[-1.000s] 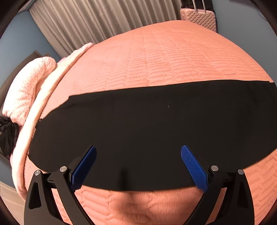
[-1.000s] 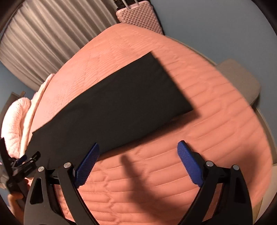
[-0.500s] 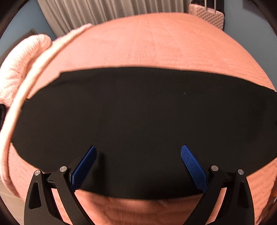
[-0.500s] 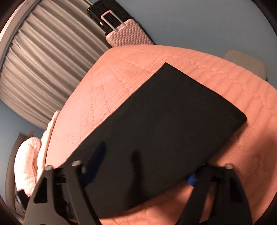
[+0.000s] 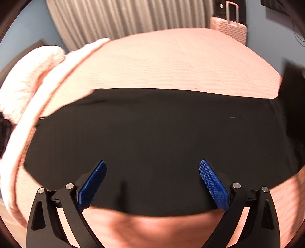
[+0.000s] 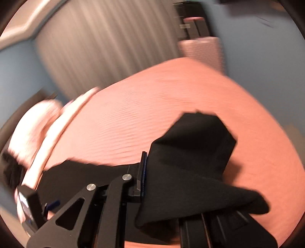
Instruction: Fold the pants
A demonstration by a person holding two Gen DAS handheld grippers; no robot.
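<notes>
The black pants [image 5: 156, 145] lay across the pink bed [image 5: 171, 61]; their flat end had since been lifted. The right claw [image 6: 144, 175], previously wide, had just been closing and now pinched that end. The left claw [image 5: 152, 183] remained open above the near edge.

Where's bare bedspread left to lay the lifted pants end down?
Free: the wide bedspread strip beyond the pants, up to the curtain and suitcase. A narrow strip runs along the near edge. Crowded: the side with the fluffy blanket. Right tool grips the raised end; left tool hovers open.
</notes>
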